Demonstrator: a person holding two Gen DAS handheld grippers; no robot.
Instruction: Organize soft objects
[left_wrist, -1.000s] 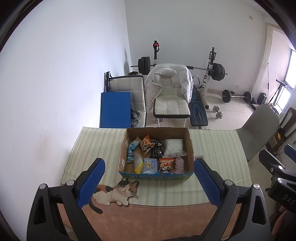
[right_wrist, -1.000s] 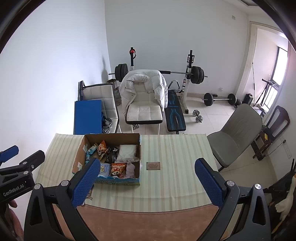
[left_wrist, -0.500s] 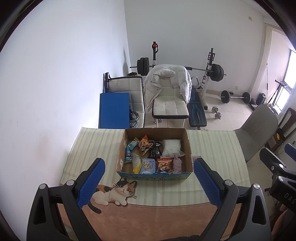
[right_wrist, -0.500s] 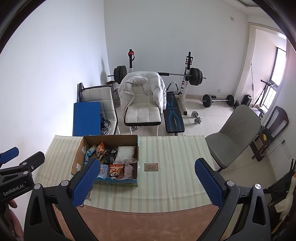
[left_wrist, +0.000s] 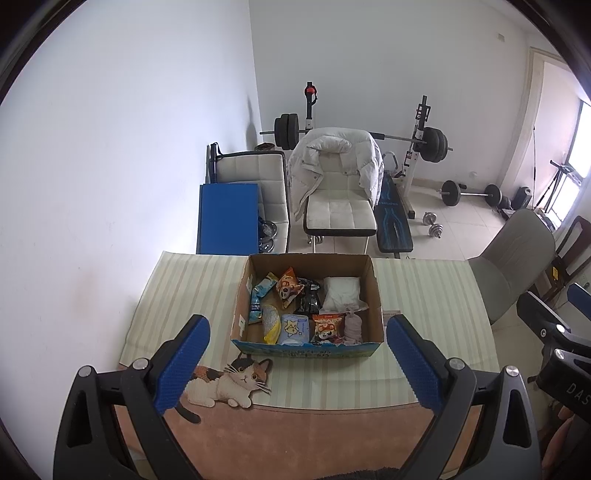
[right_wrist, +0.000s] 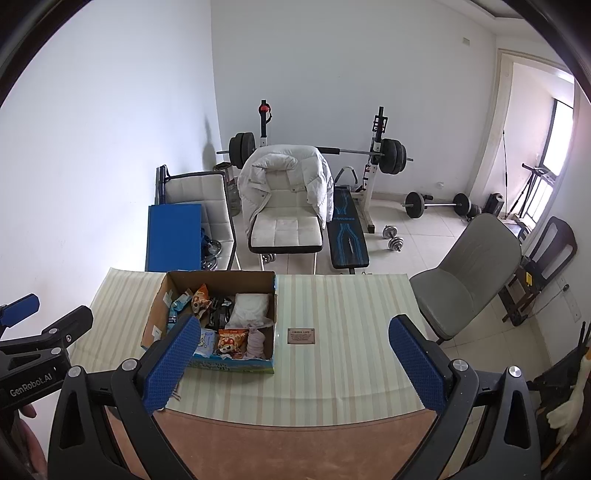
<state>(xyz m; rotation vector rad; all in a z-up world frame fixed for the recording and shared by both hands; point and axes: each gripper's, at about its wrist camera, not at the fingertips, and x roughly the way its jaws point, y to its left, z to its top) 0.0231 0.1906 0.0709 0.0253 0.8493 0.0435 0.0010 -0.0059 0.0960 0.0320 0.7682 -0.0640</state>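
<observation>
Cardboard box (left_wrist: 306, 302) of soft packets sitting on striped cloth (right_wrist: 351, 369), ahead of left gripper (left_wrist: 297, 363), ahead-left of right gripper (right_wrist: 291, 363); both hovering spread wide, grasping nothing.

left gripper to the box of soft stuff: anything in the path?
Nothing visible blocks it. The left gripper is open and empty, held above the table's near edge; between it and the cardboard box lies only the flat striped mat and a flat cat picture. The box's top is open.
</observation>
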